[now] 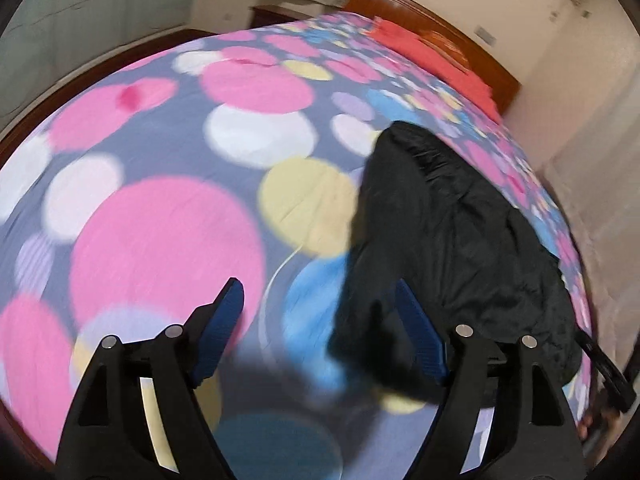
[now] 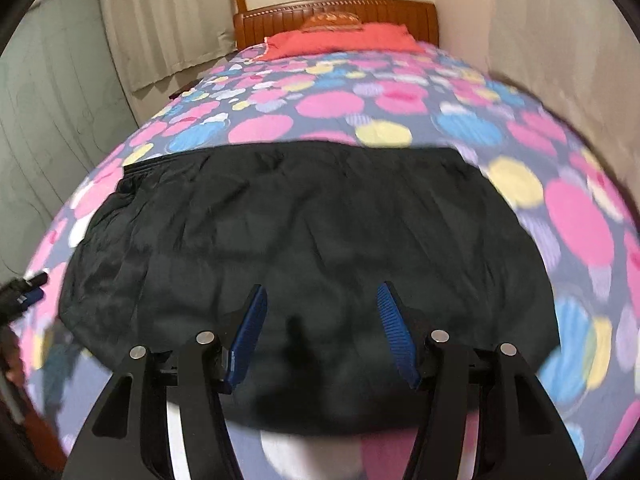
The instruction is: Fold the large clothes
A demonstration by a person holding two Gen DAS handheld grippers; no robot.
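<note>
A large black garment (image 2: 304, 232) lies spread flat on a bed with a polka-dot sheet (image 2: 328, 104). In the left wrist view the garment (image 1: 448, 232) lies at the right. My left gripper (image 1: 320, 288) is open above the sheet, its right finger at the garment's near left edge. My right gripper (image 2: 322, 292) is open and empty, hovering over the garment's near part. The left gripper (image 2: 24, 292) shows at the left edge of the right wrist view. The right gripper's tip (image 1: 608, 372) shows at the right edge of the left wrist view.
A red pillow (image 2: 340, 42) lies by the wooden headboard (image 2: 340, 10) at the far end. A wall (image 2: 540, 40) runs along the bed's right side. Curtains (image 2: 168, 20) and a glass door (image 2: 52, 100) stand on the left.
</note>
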